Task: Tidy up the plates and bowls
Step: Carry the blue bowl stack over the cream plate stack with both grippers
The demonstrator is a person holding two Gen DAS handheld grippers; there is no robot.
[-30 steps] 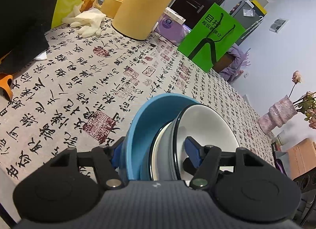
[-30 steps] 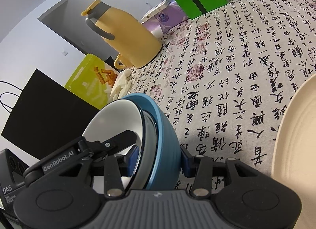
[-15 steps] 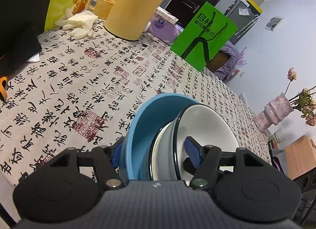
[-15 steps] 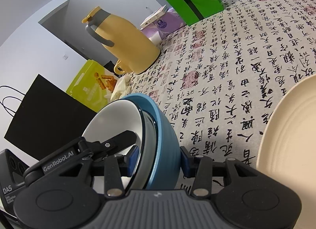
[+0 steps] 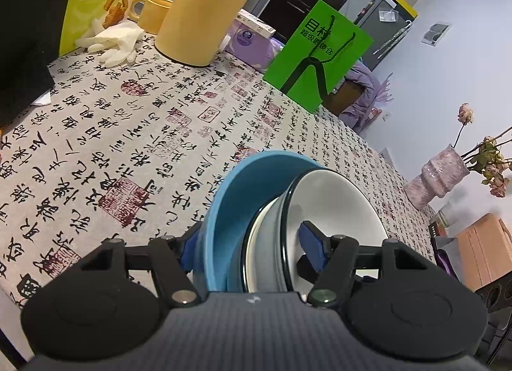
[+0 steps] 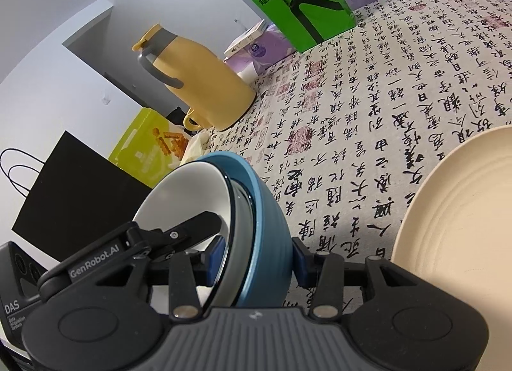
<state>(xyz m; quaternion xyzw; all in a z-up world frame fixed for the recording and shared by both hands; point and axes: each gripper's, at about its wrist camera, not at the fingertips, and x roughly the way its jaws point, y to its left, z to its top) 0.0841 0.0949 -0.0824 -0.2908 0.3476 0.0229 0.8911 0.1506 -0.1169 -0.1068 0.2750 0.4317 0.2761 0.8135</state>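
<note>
A blue bowl (image 5: pixel 230 198) with a white, dark-rimmed bowl (image 5: pixel 336 204) nested inside it is held tilted on edge above the tablecloth. My left gripper (image 5: pixel 251 246) is shut on the stack, one pad outside the blue wall and one inside the white bowl. From the opposite rim my right gripper (image 6: pixel 257 259) is shut on the same stack: blue bowl (image 6: pixel 268 211), white bowl (image 6: pixel 185 198). The left gripper's finger (image 6: pixel 192 227) shows inside the white bowl. A cream ribbed plate (image 6: pixel 454 211) lies on the cloth to the right.
On the calligraphy-print tablecloth (image 5: pixel 134 134) stand a yellow jug (image 5: pixel 204 15), a yellow mug (image 5: pixel 153 12), white gloves (image 5: pixel 115 41), a green paper bag (image 5: pixel 320 54), a purple tissue pack (image 5: pixel 252 41), a black bag (image 6: pixel 76 198) and a pink vase (image 5: pixel 438 175) with flowers.
Both grippers have carried the bowl stack a little across the table toward the cream plate, which now fills more of the right wrist view. Both grips are unchanged.
</note>
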